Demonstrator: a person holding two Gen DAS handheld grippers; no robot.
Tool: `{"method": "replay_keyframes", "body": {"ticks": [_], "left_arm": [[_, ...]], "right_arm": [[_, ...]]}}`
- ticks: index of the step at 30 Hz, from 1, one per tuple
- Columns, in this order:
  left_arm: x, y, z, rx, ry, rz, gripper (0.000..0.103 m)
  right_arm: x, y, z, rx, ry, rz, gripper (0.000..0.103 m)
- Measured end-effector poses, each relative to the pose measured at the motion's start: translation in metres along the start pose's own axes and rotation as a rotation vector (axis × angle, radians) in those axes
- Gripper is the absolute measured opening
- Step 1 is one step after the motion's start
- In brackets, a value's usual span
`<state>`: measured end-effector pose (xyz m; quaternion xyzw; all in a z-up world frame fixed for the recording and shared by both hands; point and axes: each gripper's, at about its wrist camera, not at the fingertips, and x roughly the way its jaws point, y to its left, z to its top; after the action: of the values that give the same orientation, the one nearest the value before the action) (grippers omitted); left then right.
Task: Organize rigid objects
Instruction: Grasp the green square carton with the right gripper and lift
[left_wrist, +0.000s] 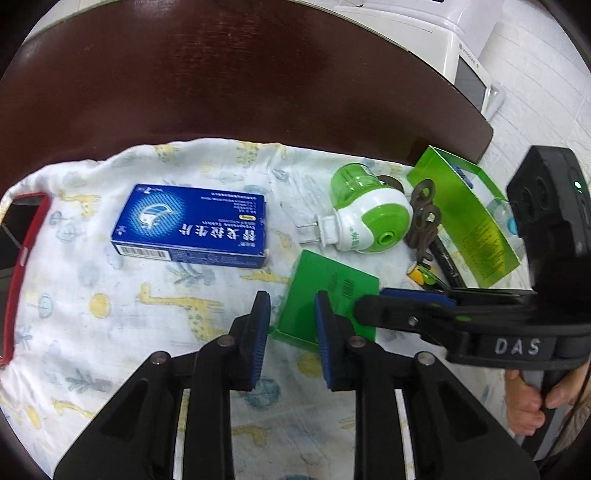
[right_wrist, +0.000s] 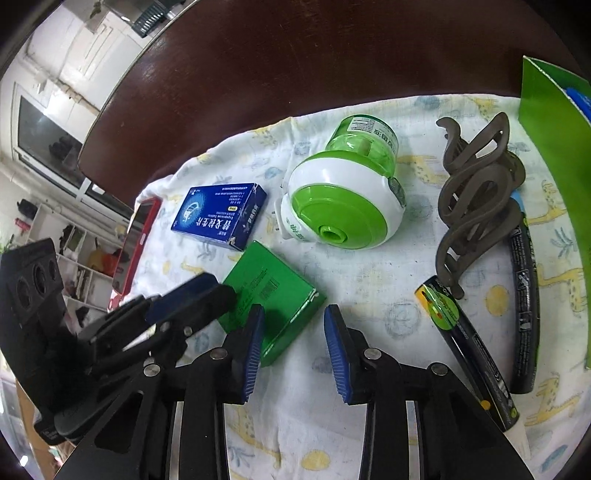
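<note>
1. Green box (left_wrist: 332, 295) = likely target. It lies flat on the cloth (left_wrist: 110, 314), between the blue box (left_wrist: 192, 225) and the pens, just in front of the plug-in (left_wrist: 365, 218).
2. Left wrist view: left gripper (left_wrist: 291, 297) hovers over the box's near-left corner. Pads are apart with a narrow gap and the corner shows between them; no squeeze visible. Right gripper (left_wrist: 373, 304) comes in from the right, tips at the box's right edge and close together, clamped on nothing I can see.
3. Right wrist view: right gripper (right_wrist: 294, 312) pads are apart. One pad sits over the box's near edge, the other over bare cloth, and neither presses on it. Left gripper (right_wrist: 214, 290) tips are at the box's far-left edge.
4. Handling, my guess: thin card carton, light, stiff enough, but it crushes if squeezed hard. Glossy faces may slip.
5. Hold: it lies flat, so there's little side wall to catch. Pinch across the short width at mid-length, or tip up one edge first and pinch its two faces.
6. Risk: cloth bunches if pads drag.
</note>
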<state>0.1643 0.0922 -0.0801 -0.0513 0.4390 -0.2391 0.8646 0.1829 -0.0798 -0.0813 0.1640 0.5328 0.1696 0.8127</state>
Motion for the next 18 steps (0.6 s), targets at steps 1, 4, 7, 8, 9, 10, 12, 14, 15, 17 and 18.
{"method": "replay_keyframes", "body": {"ticks": [1, 4, 7, 8, 9, 10, 12, 14, 15, 17, 18], "left_arm": [[0.000, -0.001, -0.002, 0.001, 0.004, -0.013, 0.022], [-0.004, -0.008, -0.008, 0.008, 0.011, -0.022, 0.023], [-0.009, -0.013, -0.017, 0.008, 0.022, -0.035, 0.024], [-0.011, -0.015, -0.019, 0.014, 0.020, -0.027, 0.024], [-0.012, -0.015, -0.021, 0.012, 0.018, -0.022, 0.025], [-0.013, -0.014, -0.021, 0.001, 0.017, -0.019, 0.025], [-0.015, -0.010, -0.022, -0.022, 0.007, -0.003, 0.024], [-0.013, -0.008, -0.020, -0.035, 0.007, 0.004, 0.025], [-0.012, -0.007, -0.020, -0.041, 0.006, -0.001, 0.025], [-0.008, -0.008, -0.020, -0.050, 0.010, -0.024, 0.022], [-0.009, -0.010, -0.020, -0.049, 0.008, -0.015, 0.022]], "right_arm": [[0.001, 0.000, 0.001, 0.001, 0.002, 0.004, 0.036], [0.003, 0.003, 0.005, -0.017, -0.010, -0.007, 0.036], [0.004, 0.008, 0.009, -0.064, -0.028, -0.018, 0.036], [0.004, 0.010, 0.009, -0.077, -0.026, -0.019, 0.036], [0.004, 0.011, 0.009, -0.087, -0.026, -0.022, 0.036], [0.003, 0.012, 0.008, -0.091, -0.030, -0.027, 0.036], [0.003, 0.014, 0.007, -0.096, -0.030, -0.032, 0.036], [0.003, 0.012, 0.004, -0.085, -0.016, -0.018, 0.036], [0.004, 0.012, 0.003, -0.081, -0.005, -0.011, 0.036], [0.006, 0.013, 0.001, -0.086, -0.008, -0.015, 0.036], [0.006, 0.013, 0.001, -0.087, -0.012, -0.021, 0.036]]}}
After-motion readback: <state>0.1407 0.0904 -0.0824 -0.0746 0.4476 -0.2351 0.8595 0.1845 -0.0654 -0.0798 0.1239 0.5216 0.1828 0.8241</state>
